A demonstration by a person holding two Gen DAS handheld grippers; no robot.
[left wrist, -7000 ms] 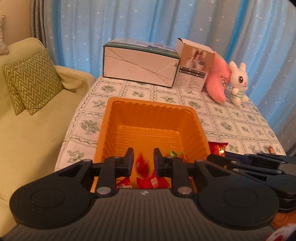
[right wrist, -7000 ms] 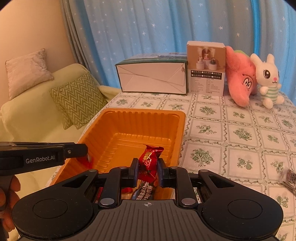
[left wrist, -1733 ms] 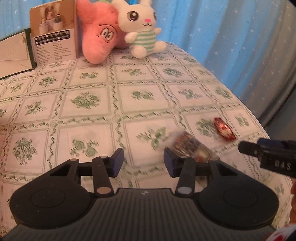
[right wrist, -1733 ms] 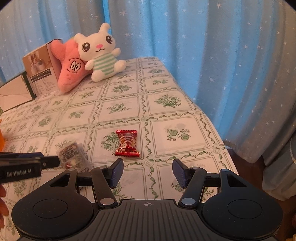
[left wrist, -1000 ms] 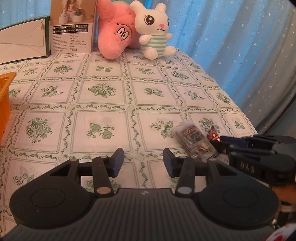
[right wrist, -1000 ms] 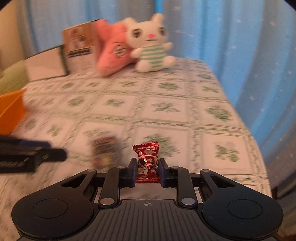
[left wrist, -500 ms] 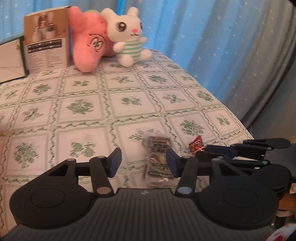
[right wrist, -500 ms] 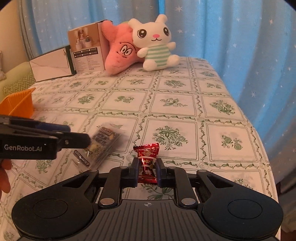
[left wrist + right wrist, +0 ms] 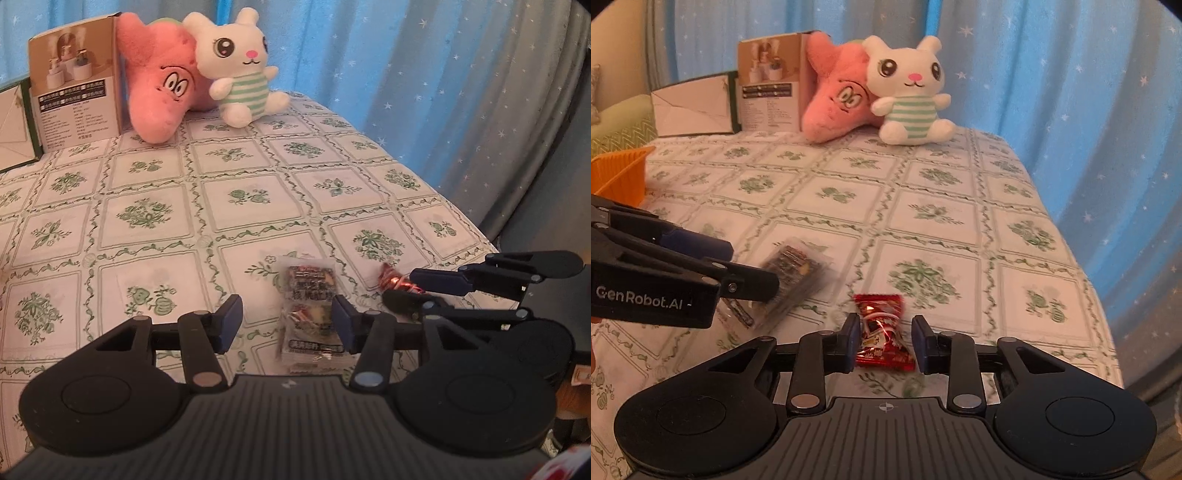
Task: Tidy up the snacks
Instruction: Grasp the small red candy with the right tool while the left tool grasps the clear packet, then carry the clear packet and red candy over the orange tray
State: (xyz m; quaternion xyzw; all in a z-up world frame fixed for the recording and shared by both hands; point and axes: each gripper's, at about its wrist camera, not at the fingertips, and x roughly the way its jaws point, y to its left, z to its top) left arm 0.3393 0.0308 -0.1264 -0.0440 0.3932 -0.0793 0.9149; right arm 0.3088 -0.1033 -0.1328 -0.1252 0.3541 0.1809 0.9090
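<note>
While the left gripper [image 9: 286,325] hangs low over the tablecloth [image 9: 147,214], its jaws stand wide apart around a clear snack packet [image 9: 312,314] (slightly blurred) lying flat, nearest the right finger. From the right wrist, the right gripper [image 9: 885,341] has jaws apart, flanking a red candy [image 9: 882,332]; it probably rests on the cloth, untouched. An orange tray [image 9: 620,173] sits far left.

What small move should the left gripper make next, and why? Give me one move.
Probably close the left gripper on the clear snack packet. Its jaws are open and straddle the packet, which lies on the tablecloth between them, nearer the right-hand one.
</note>
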